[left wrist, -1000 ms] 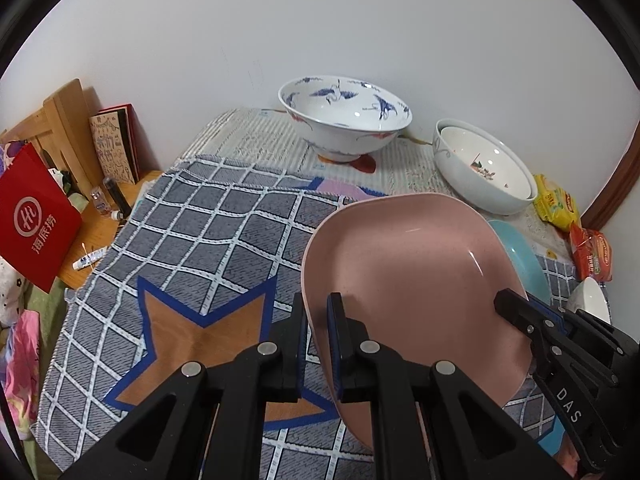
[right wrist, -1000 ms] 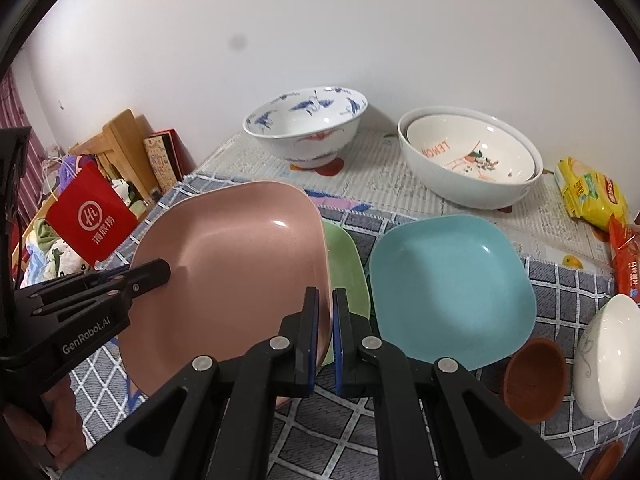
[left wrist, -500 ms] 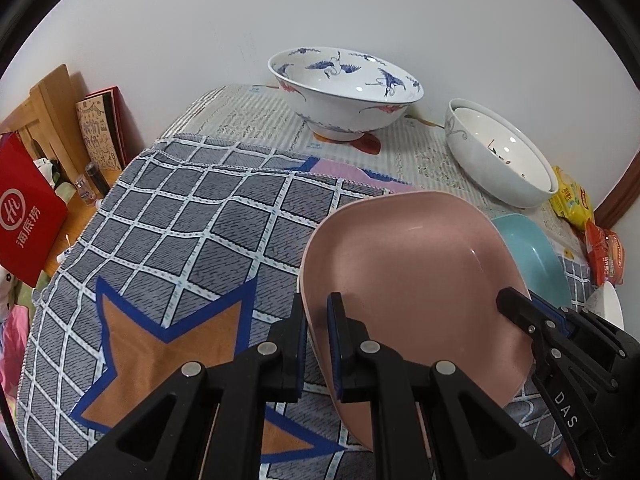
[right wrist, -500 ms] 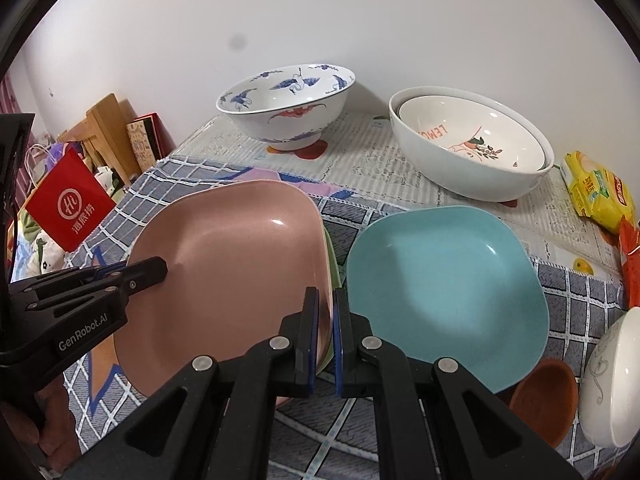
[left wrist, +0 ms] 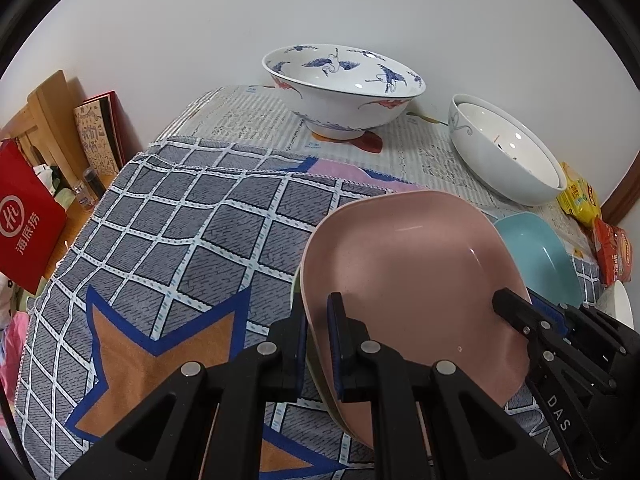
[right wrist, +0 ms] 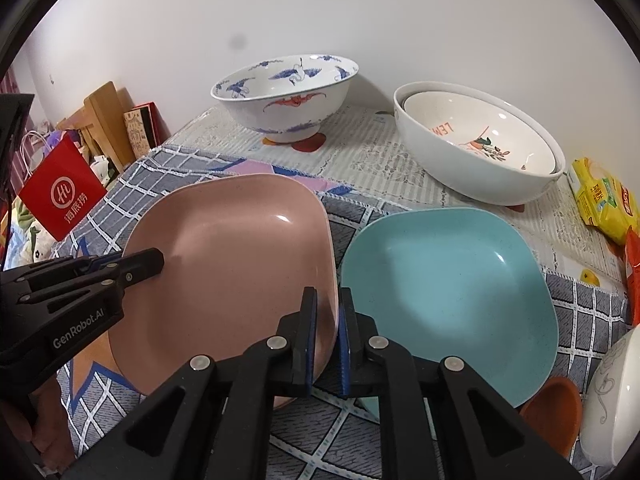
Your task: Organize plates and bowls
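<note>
Plates first: the pink plate (right wrist: 236, 264) sits between your two hands, on top of a green plate (left wrist: 297, 280) whose edge just peeks out. Your left gripper (left wrist: 317, 340) pinches its left rim tight. Your right gripper (right wrist: 327, 328) is at the right rim, its jaws opening, the rim between them. Both hands are equally near. Just beside it lies the blue plate (right wrist: 452, 292). Count three plates; two big bowls (right wrist: 288, 92) behind, one with a smaller bowl inside.
</note>
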A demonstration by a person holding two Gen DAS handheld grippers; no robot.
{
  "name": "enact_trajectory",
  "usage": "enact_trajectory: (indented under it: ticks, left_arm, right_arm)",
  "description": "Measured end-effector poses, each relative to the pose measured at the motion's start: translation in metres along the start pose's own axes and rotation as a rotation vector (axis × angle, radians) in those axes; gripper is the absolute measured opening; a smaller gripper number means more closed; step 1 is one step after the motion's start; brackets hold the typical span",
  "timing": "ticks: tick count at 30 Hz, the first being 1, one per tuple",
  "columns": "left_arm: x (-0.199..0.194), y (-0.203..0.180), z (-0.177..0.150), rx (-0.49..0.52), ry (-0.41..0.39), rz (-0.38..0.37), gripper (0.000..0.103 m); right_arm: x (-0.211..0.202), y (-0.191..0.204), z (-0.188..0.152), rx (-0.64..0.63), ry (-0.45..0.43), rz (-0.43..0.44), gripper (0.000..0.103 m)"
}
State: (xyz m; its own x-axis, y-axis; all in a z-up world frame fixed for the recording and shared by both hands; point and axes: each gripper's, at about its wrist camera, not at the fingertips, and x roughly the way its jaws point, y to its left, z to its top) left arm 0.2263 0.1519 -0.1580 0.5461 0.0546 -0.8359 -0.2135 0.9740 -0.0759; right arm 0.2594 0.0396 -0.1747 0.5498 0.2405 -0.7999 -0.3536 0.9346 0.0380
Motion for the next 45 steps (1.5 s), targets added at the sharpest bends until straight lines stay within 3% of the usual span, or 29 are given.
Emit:
enact_trajectory:
  ticks: [6, 8, 11, 14, 16, 17, 29, 40, 45]
  left_arm:
    - [0.000, -0.001, -0.003, 0.014, 0.006, -0.002, 0.011]
    - [-0.001, -0.002, -0.003, 0.022, 0.014, 0.003, 0.012]
    - [-0.002, -0.002, -0.003, 0.024, 0.027, 0.001, 0.019]
    - [-0.006, -0.003, -0.004, 0.026, 0.022, 0.006, 0.025]
    - [-0.011, -0.003, -0.005, 0.033, 0.012, 0.022, 0.040]
    - [-0.013, -0.003, -0.005, 0.035, 0.006, 0.019, 0.042]
    - [-0.036, -0.012, -0.008, 0.061, -0.020, 0.023, 0.043]
    - [-0.063, -0.025, -0.013, 0.060, -0.045, 0.000, 0.043]
    - [-0.072, -0.044, -0.013, 0.094, -0.057, -0.011, 0.043]
  right_arm:
    - [-0.001, 0.001, -0.001, -0.022, -0.006, -0.011, 0.015]
    - [0.000, 0.002, -0.002, -0.029, -0.001, -0.010, 0.022]
    - [-0.001, 0.001, -0.002, -0.029, -0.002, -0.017, 0.038]
    - [-0.005, 0.001, -0.003, -0.025, -0.004, -0.010, 0.041]
    - [-0.008, 0.001, -0.005, -0.024, -0.005, -0.007, 0.041]
    - [-0.009, 0.001, -0.006, -0.025, -0.005, -0.004, 0.041]
    - [-0.038, -0.006, -0.013, -0.023, -0.026, -0.033, 0.041]
    - [-0.090, -0.056, -0.022, 0.132, -0.068, -0.141, 0.057]
    - [-0.109, -0.082, -0.031, 0.198, -0.077, -0.193, 0.057]
